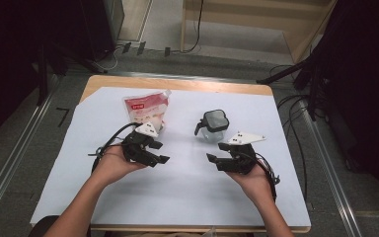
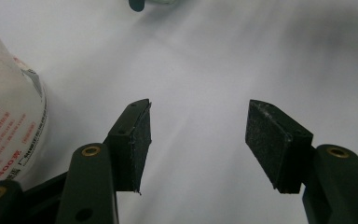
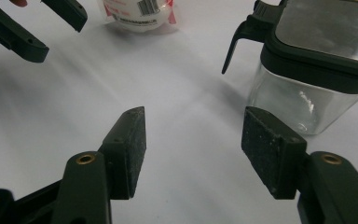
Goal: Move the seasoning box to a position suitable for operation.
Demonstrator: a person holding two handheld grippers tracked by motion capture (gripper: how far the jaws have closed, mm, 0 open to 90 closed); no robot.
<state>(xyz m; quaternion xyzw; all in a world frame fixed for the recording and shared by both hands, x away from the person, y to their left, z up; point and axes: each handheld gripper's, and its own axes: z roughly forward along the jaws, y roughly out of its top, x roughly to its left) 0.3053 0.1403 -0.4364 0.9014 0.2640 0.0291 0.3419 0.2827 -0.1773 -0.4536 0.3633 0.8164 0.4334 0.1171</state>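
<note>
1. A white sheet (image 1: pixel 177 187) covers the wooden table (image 1: pixel 177 83), which stands on a grey floor.
2. Left gripper (image 1: pixel 160 152): jaws parted, nothing between them, hovering over the sheet.
3. Right gripper (image 1: pixel 216 159): jaws parted, empty.
4. The pouch (image 1: pixel 145 109) stands at 11 o'clock from the left gripper, just beside it.
5. The clear jar (image 1: pixel 213 127) with dark lid stands at 12 o'clock from the right gripper, near it.
</note>
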